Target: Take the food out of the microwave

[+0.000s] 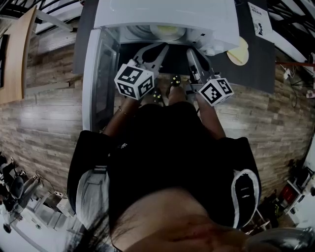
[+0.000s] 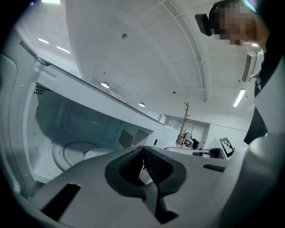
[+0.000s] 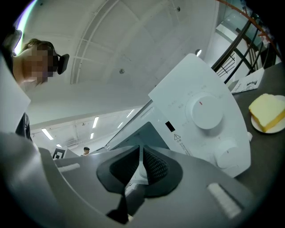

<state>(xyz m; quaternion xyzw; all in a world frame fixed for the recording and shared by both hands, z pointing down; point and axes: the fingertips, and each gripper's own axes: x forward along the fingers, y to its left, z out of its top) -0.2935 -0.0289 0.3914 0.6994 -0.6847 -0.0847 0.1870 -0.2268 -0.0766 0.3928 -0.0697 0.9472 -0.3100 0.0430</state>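
Microwave (image 1: 162, 12), top centre; door (image 1: 94, 74) open at left. Food (image 1: 167, 31) on its plate inside. Left gripper (image 2: 143, 149) and right gripper (image 3: 140, 148): jaws closed, empty, at the opening. Bread slice (image 3: 266, 111), right, on the counter (image 1: 256, 64).

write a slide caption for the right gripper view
Shut right gripper faces the white microwave; yellow food sits beside it.

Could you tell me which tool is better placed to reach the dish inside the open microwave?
Probably the left tool: its view looks straight into the open microwave, where the dish sits. The right tool faces the control panel instead. Both are shut and empty.
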